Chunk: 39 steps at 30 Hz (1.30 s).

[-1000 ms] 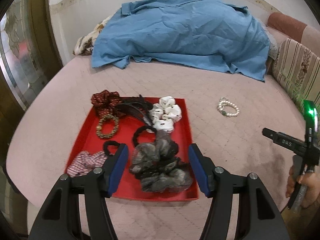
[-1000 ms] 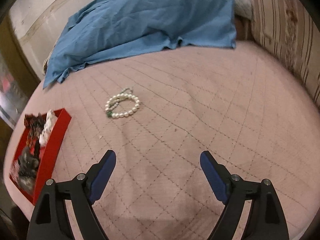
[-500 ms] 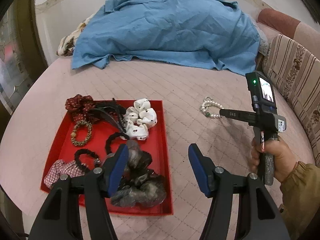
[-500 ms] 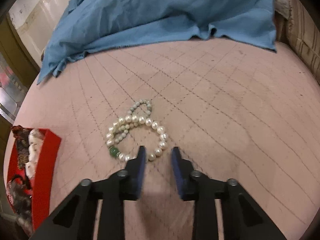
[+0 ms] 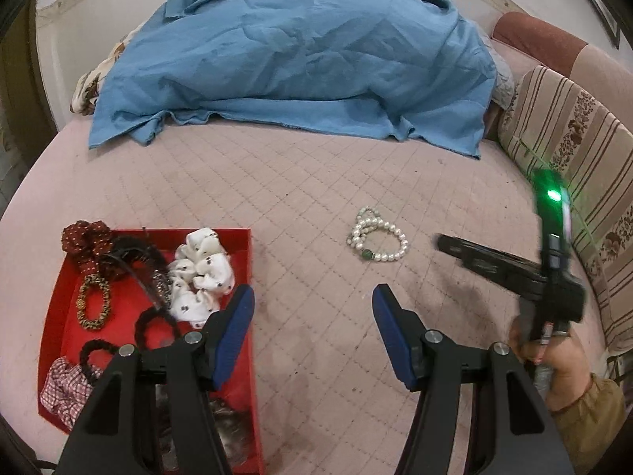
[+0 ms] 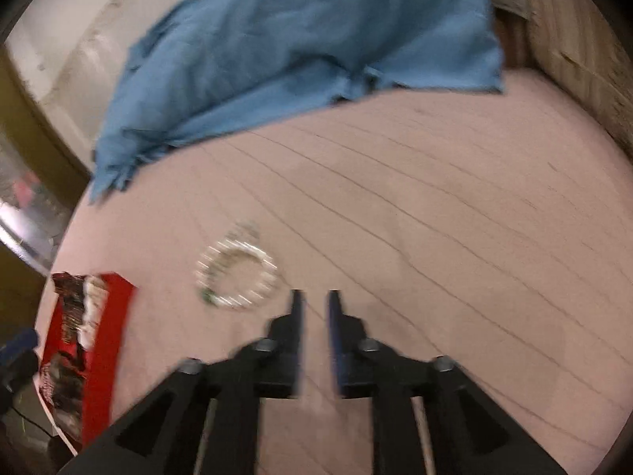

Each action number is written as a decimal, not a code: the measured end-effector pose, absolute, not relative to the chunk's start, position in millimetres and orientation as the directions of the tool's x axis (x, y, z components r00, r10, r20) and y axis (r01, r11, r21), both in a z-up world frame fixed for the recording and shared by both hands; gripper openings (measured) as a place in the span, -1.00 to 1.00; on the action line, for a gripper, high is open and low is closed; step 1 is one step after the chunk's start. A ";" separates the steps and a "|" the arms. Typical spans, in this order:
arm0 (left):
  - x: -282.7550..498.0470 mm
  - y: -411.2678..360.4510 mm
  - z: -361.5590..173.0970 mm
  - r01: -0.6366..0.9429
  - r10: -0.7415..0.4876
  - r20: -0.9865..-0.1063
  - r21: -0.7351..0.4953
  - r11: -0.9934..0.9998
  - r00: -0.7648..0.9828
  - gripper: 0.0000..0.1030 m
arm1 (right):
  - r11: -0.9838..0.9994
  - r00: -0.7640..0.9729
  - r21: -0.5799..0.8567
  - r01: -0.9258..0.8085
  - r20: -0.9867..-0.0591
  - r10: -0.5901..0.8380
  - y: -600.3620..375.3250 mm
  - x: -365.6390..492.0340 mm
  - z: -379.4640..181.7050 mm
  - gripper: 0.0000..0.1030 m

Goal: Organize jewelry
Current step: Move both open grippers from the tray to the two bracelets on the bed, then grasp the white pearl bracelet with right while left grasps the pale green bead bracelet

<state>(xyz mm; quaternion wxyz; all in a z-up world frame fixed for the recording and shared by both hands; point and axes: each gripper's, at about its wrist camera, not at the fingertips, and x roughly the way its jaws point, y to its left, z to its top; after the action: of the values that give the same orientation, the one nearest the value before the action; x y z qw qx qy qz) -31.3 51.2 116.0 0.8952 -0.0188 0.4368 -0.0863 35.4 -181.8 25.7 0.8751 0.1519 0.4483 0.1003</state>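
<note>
A white pearl bracelet [image 5: 378,235] with one green bead lies loose on the pink quilted bed; it also shows blurred in the right wrist view [image 6: 237,273]. A red tray [image 5: 245,261] at the left holds scrunchies, hair ties and a black hair clip; its corner shows in the right wrist view [image 6: 114,316]. My left gripper [image 5: 312,326] is open and empty, hovering over the tray's right edge. My right gripper [image 6: 315,306] is nearly shut, holds nothing, and sits just right of the bracelet, apart from it. It also shows in the left wrist view [image 5: 443,242].
A blue sheet [image 5: 292,59] covers a heap at the back of the bed. A striped cushion [image 5: 573,166] lines the right side. Bare quilt [image 5: 316,182] lies between the tray, the bracelet and the sheet.
My right gripper closed to a narrow gap near the bracelet, then pulled back right without it. The left gripper swung rightward; the tray shifted left in its view.
</note>
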 end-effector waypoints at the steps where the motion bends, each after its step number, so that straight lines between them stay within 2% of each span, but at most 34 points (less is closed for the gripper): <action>1: -29.3 50.0 115.7 0.138 -0.169 -0.782 -0.107 0.985 0.600 0.19 | 0.935 0.572 0.351 -0.052 -0.757 0.316 -173.3 40.4 25.4 -0.28; 5: -17.7 49.4 114.7 0.126 -0.154 -0.793 -0.098 0.987 0.589 0.19 | 0.950 0.532 0.288 -0.118 -0.790 0.305 -133.2 64.2 12.1 -0.29; 6: -14.3 49.6 114.6 0.123 -0.152 -0.795 -0.098 0.988 0.587 0.19 | 0.964 0.514 0.233 -0.127 -0.816 0.265 -124.2 69.0 4.4 -0.36; 7: -10.3 49.5 114.3 0.121 -0.152 -0.797 -0.099 0.988 0.585 0.19 | 0.976 0.509 0.177 -0.125 -0.833 0.216 -120.0 70.6 -1.1 -0.65; 9: -4.0 48.3 113.1 0.121 -0.153 -0.800 -0.102 0.987 0.580 0.19 | 0.985 0.518 0.147 -0.096 -0.837 0.175 -123.7 67.6 -0.1 -0.81; 16: 23.1 25.6 95.3 0.157 -0.180 -0.822 -0.111 0.981 0.540 0.19 | 0.995 0.502 0.088 0.042 -0.863 0.055 -188.6 22.7 -1.0 -0.80; 20: 47.1 0.2 76.7 0.188 -0.188 -0.844 -0.106 0.977 0.503 0.18 | 0.982 0.548 0.182 0.052 -0.827 0.124 -211.3 -0.6 -1.8 -0.78; 22: 57.3 -11.0 68.3 0.201 -0.186 -0.851 -0.097 0.975 0.491 0.14 | 0.979 0.574 0.200 0.048 -0.807 0.137 -213.0 -2.8 -4.2 -0.68; 23: 62.5 -17.4 63.5 0.212 -0.178 -0.854 -0.082 0.974 0.488 -0.01 | 0.977 0.579 0.210 0.046 -0.802 0.145 -213.1 -3.1 -4.1 -0.61; 24: 67.9 -24.5 58.7 0.226 -0.171 -0.859 -0.066 0.972 0.483 -0.17 | 0.972 0.580 0.231 0.038 -0.797 0.167 -212.6 -0.9 -3.7 -0.38; 25: 71.4 -29.4 55.0 0.239 -0.167 -0.863 -0.055 0.969 0.478 -0.25 | 0.964 0.580 0.263 0.026 -0.790 0.200 -211.6 -0.5 -3.8 -0.10; 27: 79.9 -40.9 46.5 0.263 -0.157 -0.871 -0.033 0.964 0.466 -0.56 | 0.949 0.585 0.315 0.015 -0.772 0.247 -211.0 -1.3 -4.1 0.07; 33: 100.4 -54.0 32.6 0.280 -0.215 -0.870 -0.093 0.955 0.444 -0.75 | 0.957 0.575 0.291 0.013 -0.785 0.231 -202.7 1.9 -4.0 0.06; 39: 111.9 -69.6 10.8 0.328 -0.249 -0.882 -0.116 0.937 0.400 -0.75 | 0.958 0.573 0.286 0.016 -0.788 0.226 -201.9 6.8 -4.6 0.05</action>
<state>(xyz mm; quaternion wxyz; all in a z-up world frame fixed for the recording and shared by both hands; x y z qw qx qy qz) 111.9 -69.6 10.8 0.8359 0.0381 0.5196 -0.1728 6.8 -201.9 -4.6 0.8770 0.1318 0.4581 0.0600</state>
